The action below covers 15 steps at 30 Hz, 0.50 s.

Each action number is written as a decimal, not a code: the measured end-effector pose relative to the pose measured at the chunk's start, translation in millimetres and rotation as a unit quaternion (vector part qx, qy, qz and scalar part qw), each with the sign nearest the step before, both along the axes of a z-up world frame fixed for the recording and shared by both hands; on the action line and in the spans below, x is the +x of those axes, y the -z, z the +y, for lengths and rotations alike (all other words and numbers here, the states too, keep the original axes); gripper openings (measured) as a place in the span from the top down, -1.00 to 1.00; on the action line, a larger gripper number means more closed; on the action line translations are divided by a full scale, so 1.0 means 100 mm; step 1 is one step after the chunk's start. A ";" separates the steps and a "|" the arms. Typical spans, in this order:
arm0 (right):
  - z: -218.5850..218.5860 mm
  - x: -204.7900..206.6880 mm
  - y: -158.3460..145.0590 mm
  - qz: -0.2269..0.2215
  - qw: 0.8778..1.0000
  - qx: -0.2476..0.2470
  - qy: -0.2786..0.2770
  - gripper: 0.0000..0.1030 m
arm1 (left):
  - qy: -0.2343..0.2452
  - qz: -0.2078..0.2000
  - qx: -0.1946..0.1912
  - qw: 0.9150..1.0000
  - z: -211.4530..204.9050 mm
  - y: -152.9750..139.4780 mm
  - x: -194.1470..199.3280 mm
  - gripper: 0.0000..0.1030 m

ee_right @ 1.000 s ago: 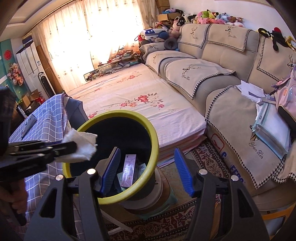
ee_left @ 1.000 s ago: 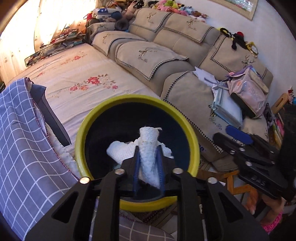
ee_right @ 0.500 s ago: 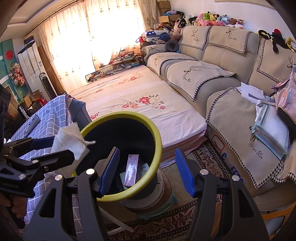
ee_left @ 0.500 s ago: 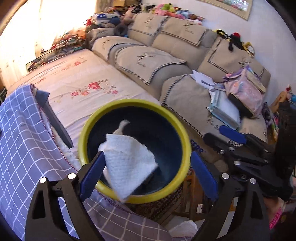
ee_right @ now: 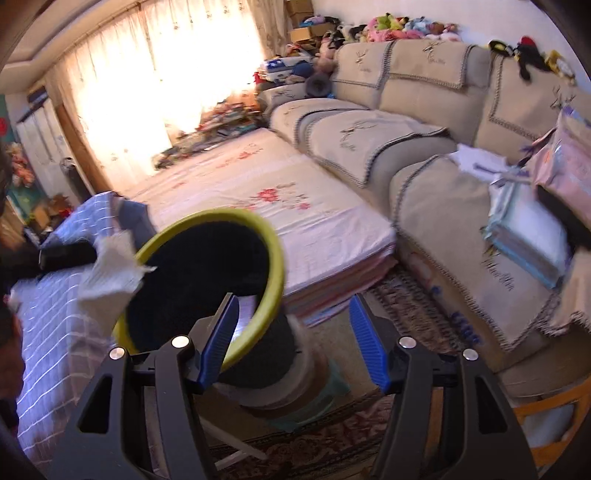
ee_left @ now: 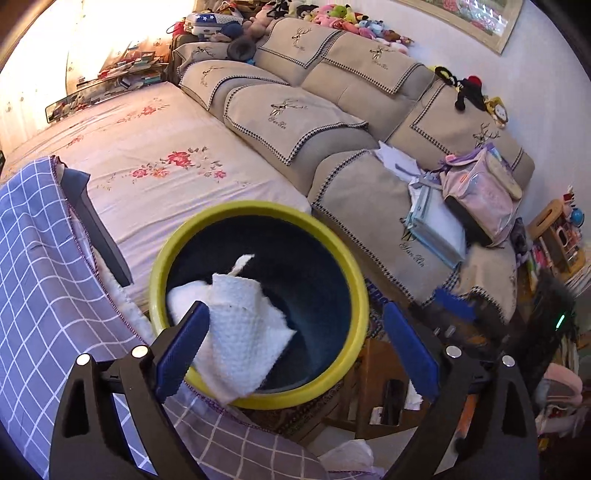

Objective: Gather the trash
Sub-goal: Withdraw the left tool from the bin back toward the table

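Hanging off my left gripper's [ee_left: 293, 349] one pad, paper towel [ee_left: 240, 332] droops into the bin [ee_left: 354, 295]; jaws opening, angled down.

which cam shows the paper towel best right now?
Left wrist. The paper towel fills the near center, sharp, draped over the yellow bin rim and against one finger of the opening left claw, not pinched. Right wrist shows it small, blurred, at the left edge beside the bin.

I see a beige sofa [ee_left: 332, 110] topped with plush toys [ee_left: 351, 22], a pink backpack [ee_left: 480, 199] on its seat, beside a floral bedsheet [ee_left: 147, 158] and sunlit curtains [ee_right: 166, 74].
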State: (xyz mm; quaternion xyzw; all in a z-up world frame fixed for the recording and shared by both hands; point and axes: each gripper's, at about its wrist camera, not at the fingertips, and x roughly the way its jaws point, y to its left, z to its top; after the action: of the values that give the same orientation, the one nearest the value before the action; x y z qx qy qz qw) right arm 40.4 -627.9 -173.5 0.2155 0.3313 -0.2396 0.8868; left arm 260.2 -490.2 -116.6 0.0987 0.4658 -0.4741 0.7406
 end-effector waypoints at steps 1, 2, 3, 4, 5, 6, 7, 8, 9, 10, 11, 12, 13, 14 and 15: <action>0.05 0.00 0.02 -0.009 1.000 0.006 -0.010 -0.07 | -0.001 0.003 -0.004 1.000 0.00 -0.03 0.01 -0.84; 0.16 0.02 0.06 -0.023 0.999 0.016 -0.031 -0.02 | -0.005 0.008 -0.007 1.000 -0.01 -0.07 0.03 -0.85; 0.24 0.03 0.08 -0.034 0.998 0.021 -0.047 0.10 | -0.008 0.012 -0.011 1.000 -0.01 -0.11 0.05 -0.85; 0.36 0.07 0.10 -0.053 0.996 0.028 -0.073 0.21 | -0.010 0.017 -0.015 1.000 -0.02 -0.14 0.05 -0.85; 0.44 0.09 0.10 -0.067 0.993 0.031 -0.090 0.25 | -0.012 0.025 -0.021 0.999 -0.02 -0.18 0.06 -0.85; 0.51 0.11 0.08 -0.080 0.991 0.032 -0.104 0.35 | -0.014 0.030 -0.024 0.999 -0.03 -0.21 0.07 -0.85; 0.58 0.13 0.06 -0.094 0.988 0.029 -0.115 0.39 | -0.016 0.032 -0.027 0.999 -0.04 -0.24 0.07 -0.85; 0.63 0.16 0.02 -0.110 0.986 0.022 -0.123 0.39 | -0.018 0.034 -0.030 0.999 -0.04 -0.28 0.07 -0.85; 0.66 0.18 -0.02 -0.128 0.983 0.016 -0.128 0.39 | -0.019 0.035 -0.032 0.999 -0.05 -0.30 0.06 -0.85; 0.68 0.20 -0.06 -0.138 0.982 0.009 -0.129 0.38 | -0.020 0.037 -0.034 0.999 -0.06 -0.33 0.06 -0.85; 0.70 0.23 -0.07 -0.141 0.981 0.002 -0.130 0.38 | -0.018 0.040 -0.036 0.998 -0.07 -0.36 0.05 -0.85; 0.69 0.28 -0.08 -0.142 0.981 -0.003 -0.131 0.38 | -0.018 0.042 -0.037 0.998 -0.08 -0.37 0.04 -0.86; 0.68 0.30 -0.10 -0.143 0.981 -0.003 -0.133 0.36 | -0.018 0.045 -0.038 0.998 -0.09 -0.38 0.02 -0.86; 0.67 0.36 -0.11 -0.144 0.979 0.002 -0.145 0.36 | -0.018 0.047 -0.039 0.998 -0.09 -0.39 0.02 -0.86; 0.67 0.39 -0.12 -0.146 0.978 0.005 -0.152 0.36 | -0.017 0.048 -0.042 0.998 -0.09 -0.41 0.01 -0.86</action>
State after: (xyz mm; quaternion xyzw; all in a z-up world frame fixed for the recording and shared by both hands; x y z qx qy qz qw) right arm 79.8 -561.3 -162.0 0.1993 0.2285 -0.0661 0.9506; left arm 261.5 -499.5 -75.8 0.0362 0.4824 -0.4845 0.7289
